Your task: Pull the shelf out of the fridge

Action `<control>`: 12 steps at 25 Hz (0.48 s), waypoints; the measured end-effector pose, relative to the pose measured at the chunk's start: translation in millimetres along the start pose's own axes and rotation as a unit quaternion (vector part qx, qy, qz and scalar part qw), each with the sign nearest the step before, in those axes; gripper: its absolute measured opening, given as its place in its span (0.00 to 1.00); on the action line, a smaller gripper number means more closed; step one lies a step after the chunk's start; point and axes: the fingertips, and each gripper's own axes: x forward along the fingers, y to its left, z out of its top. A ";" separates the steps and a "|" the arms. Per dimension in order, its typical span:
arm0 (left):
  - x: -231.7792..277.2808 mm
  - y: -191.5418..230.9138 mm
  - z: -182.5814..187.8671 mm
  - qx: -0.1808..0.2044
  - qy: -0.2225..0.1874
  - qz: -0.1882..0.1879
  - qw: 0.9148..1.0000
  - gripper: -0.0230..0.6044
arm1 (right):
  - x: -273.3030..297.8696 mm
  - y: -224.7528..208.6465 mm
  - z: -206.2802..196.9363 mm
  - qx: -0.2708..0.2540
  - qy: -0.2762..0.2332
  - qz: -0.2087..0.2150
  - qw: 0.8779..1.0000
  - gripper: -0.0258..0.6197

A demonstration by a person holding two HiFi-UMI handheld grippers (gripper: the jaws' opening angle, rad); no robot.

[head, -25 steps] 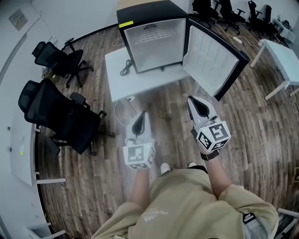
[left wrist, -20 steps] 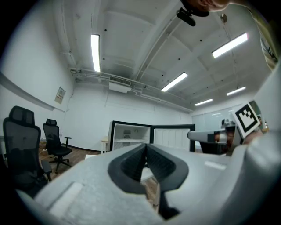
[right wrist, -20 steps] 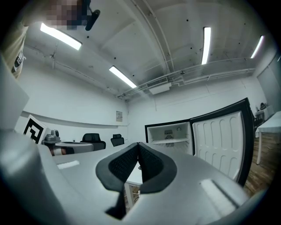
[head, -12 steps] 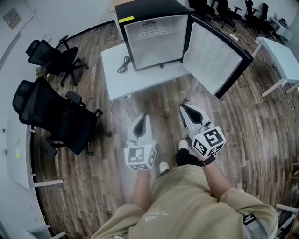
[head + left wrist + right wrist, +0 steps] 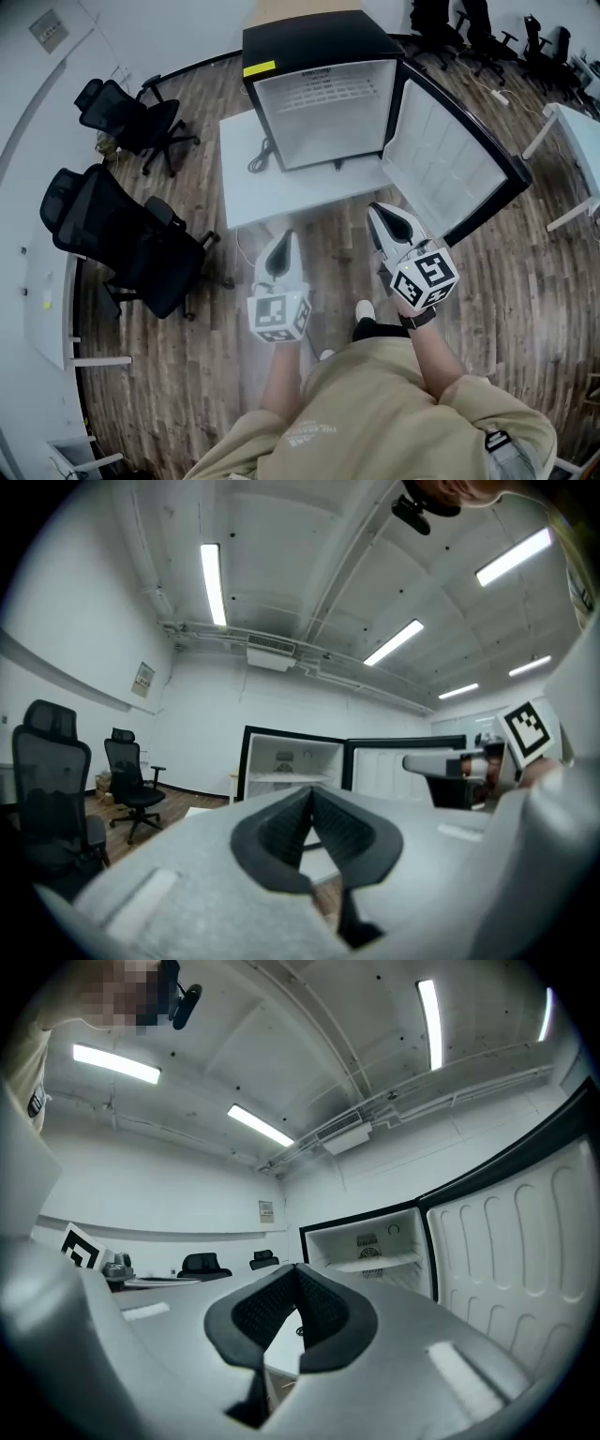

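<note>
A small black fridge stands on a low white table with its door swung open to the right. Inside it, a white shelf lies level; it also shows in the left gripper view as the shelf and in the right gripper view as the shelf. My left gripper and right gripper are held side by side in front of my body, short of the table. Both jaw pairs meet at their tips, left gripper and right gripper, with nothing between them.
Two black office chairs stand at the left on the wood floor. A black cable lies on the table left of the fridge. Another white table and more chairs stand at the far right.
The fridge and table sit lower and nearer in the head view: I have stepped toward them. Both grippers stay shut and side by side.
</note>
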 end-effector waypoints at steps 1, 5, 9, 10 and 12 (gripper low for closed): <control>13.2 -2.9 2.2 0.001 -0.002 0.004 1.000 0.04 | 5.6 -15.0 5.8 0.000 -0.004 0.002 1.000 0.05; 60.6 -19.0 3.7 -0.003 -0.006 0.018 1.000 0.04 | 26.5 -61.3 18.1 0.004 -0.011 0.021 1.000 0.05; 89.9 -42.1 -18.3 -0.008 0.020 0.016 1.000 0.04 | 42.1 -92.4 7.4 0.026 0.002 0.037 0.999 0.05; 95.3 -46.4 -25.5 -0.009 0.031 0.015 0.999 0.04 | 45.0 -98.8 2.8 0.035 0.007 0.039 0.999 0.05; 104.7 -50.2 -32.6 -0.011 0.044 0.018 0.999 0.04 | 51.0 -106.8 -4.9 0.046 0.015 0.048 0.998 0.05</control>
